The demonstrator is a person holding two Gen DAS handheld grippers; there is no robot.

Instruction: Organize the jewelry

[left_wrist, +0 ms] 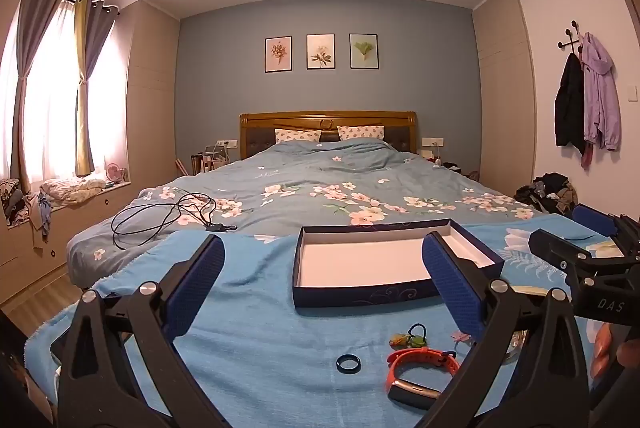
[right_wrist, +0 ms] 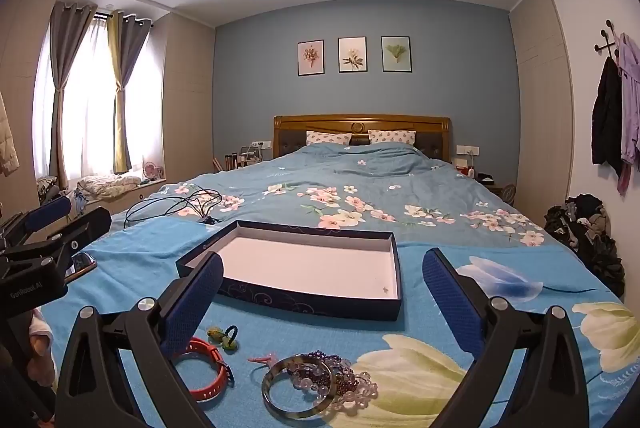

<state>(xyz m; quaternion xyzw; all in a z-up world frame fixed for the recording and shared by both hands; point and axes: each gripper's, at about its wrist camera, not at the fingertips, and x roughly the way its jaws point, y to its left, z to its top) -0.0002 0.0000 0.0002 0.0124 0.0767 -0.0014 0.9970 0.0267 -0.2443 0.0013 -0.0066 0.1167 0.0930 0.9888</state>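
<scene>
Both claws hover above the foot of the bed (right_wrist: 360,188), aimed slightly downward and toward the headboard. The left claw (left_wrist: 324,280) is spread wide and grasps nothing; the right claw (right_wrist: 322,292) is likewise released and empty. The open box (right_wrist: 308,268) sits on the blue towel (right_wrist: 132,248), its long axis across the bed, mouth upward, evidently set out to receive the pieces. The jewelry lies grouped between the box and the foot edge, within reach: an orange wristband (left_wrist: 420,368) lying flat with its clasp toward the foot edge, a dark ring (left_wrist: 349,363), a mottled bangle (right_wrist: 298,392) touching a heap of beads (right_wrist: 344,376). None is yet in the box.
</scene>
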